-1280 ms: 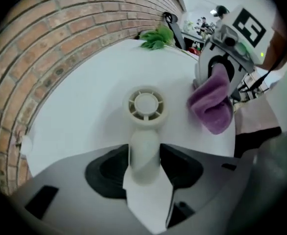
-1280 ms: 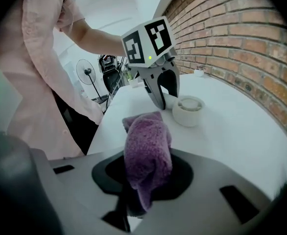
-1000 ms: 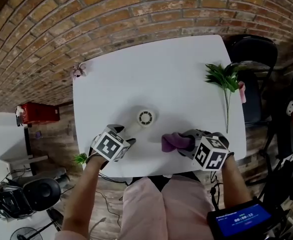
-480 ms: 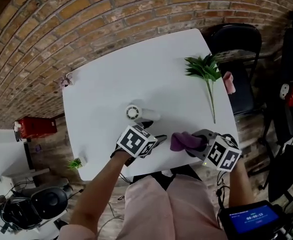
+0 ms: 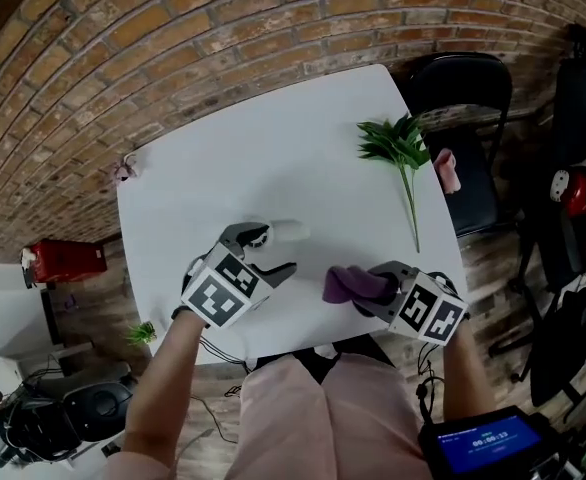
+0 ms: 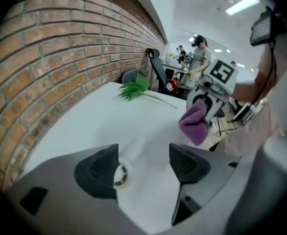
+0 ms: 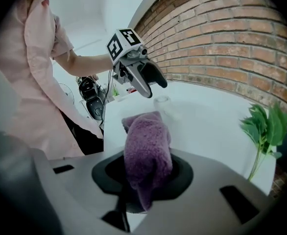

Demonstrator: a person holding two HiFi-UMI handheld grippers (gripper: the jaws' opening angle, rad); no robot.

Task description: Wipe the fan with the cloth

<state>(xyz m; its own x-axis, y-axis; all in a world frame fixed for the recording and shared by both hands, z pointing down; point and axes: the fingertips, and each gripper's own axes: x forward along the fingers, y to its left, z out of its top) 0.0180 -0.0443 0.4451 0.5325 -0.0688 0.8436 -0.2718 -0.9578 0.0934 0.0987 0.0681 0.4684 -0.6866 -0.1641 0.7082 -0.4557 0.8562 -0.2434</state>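
A white table (image 5: 273, 138) is seen from above, set against a brick wall (image 5: 173, 28). A small white fan (image 5: 289, 231) is laid flat near the table's middle. The left gripper (image 5: 270, 251) is held just above the fan and tilted downward, with its jaws spread wide, having just been opening. In the left gripper view the fan (image 6: 120, 174) is seen on the table between the jaws, with its round head right beside the left-hand pad. In the right gripper view the left gripper is shown clear of the fan, with no pad pressed on it. The right gripper (image 5: 371, 290) is held near the table's front edge, its jaws closed on a bunched purple cloth (image 5: 346, 284). The cloth is held in the air near the left gripper and the fan, touching neither. A green sprig (image 5: 398, 153) is laid toward the table's far right corner, well apart from both grippers. A black chair (image 5: 468, 88) is placed beyond that corner.
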